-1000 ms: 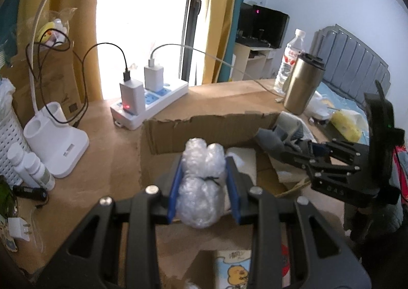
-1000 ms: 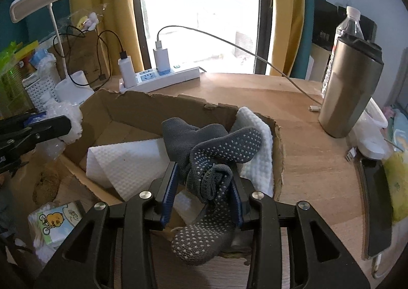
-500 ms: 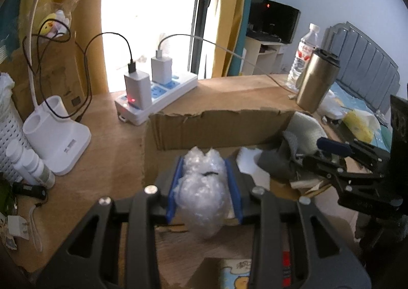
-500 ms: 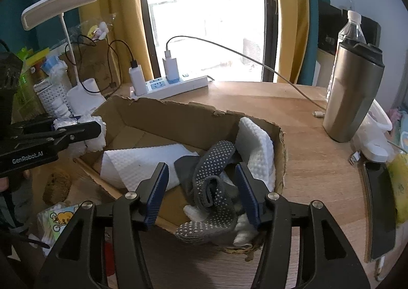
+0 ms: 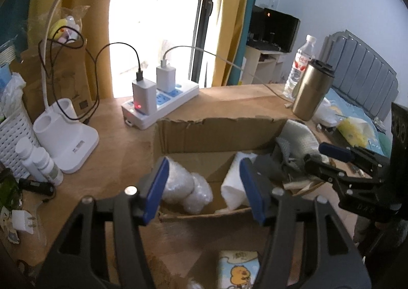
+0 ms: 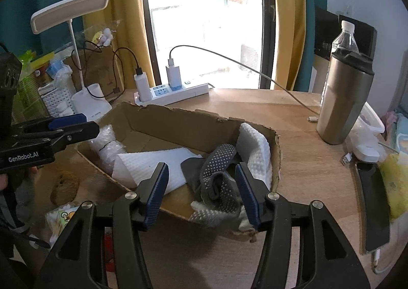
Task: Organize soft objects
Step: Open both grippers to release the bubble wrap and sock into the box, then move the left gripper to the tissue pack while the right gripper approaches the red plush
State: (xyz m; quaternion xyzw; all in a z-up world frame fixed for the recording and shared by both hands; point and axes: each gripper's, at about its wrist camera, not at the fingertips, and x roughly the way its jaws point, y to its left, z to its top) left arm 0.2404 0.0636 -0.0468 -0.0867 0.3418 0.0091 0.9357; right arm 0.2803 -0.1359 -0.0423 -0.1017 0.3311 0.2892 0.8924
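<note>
A torn cardboard box (image 5: 219, 133) (image 6: 178, 120) stands on the wooden table. A bubble-wrap bundle (image 5: 186, 188) (image 6: 107, 141) lies in its near left corner. My left gripper (image 5: 204, 187) is open just above and in front of the bundle, not touching it. A white foam sheet (image 6: 153, 164) (image 5: 237, 181) lies in the box's middle. Grey dotted socks (image 6: 216, 176) (image 5: 288, 156) and a white cloth (image 6: 255, 151) lie at the box's right end. My right gripper (image 6: 201, 189) is open, its jaws on either side of the socks.
A power strip (image 5: 163, 102) (image 6: 176, 91) with chargers and cables lies behind the box. A white lamp base (image 5: 66, 133), a steel tumbler (image 6: 344, 100) (image 5: 309, 90), a water bottle (image 6: 344, 39) and a black phone (image 6: 373, 202) stand around. A cartoon tissue pack (image 5: 238, 271) and a brown sponge (image 6: 63, 187) lie in front.
Both grippers opened. The left let the bubble-wrap bundle drop into the box; the right let go of the grey socks, which now lie in the box's right end.
</note>
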